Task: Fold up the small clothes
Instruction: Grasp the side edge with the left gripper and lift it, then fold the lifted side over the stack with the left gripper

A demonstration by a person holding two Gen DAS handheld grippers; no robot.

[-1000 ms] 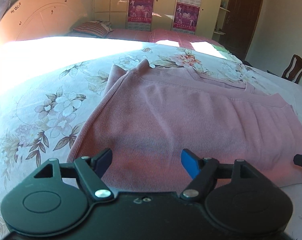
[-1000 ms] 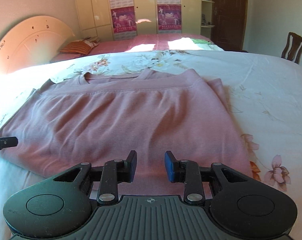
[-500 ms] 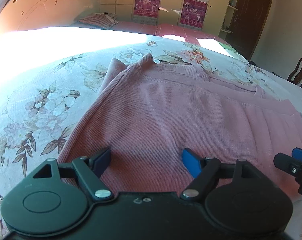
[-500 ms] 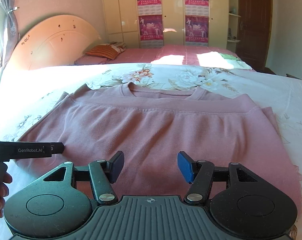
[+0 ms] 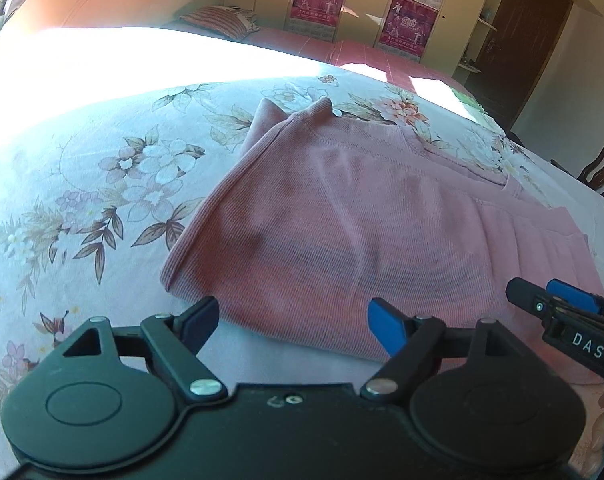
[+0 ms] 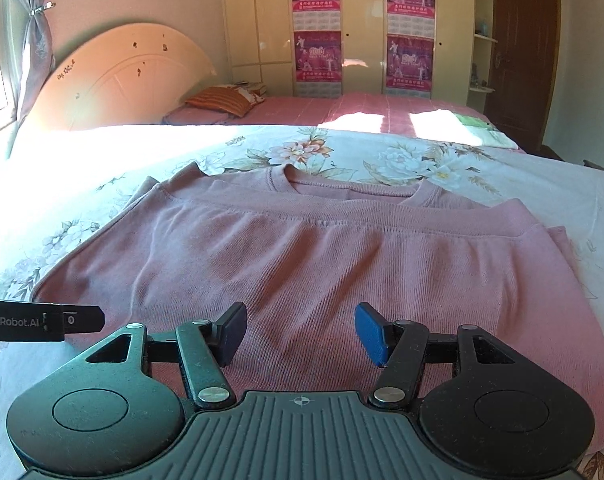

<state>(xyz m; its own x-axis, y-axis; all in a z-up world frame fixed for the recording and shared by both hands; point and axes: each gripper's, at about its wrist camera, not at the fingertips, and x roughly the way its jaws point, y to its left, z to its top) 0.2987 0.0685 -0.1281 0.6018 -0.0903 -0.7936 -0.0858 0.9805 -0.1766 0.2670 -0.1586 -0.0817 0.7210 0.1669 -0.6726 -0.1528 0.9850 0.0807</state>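
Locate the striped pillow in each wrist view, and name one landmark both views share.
Left wrist view: the striped pillow lies top centre-left, on the pink far bed beyond the floral bedspread.
Right wrist view: the striped pillow sits left of centre in the upper half, just right of the curved headboard.
Shared landmark: the magenta posters on the wardrobe doors behind it.

Pink sweater on floral bedspread
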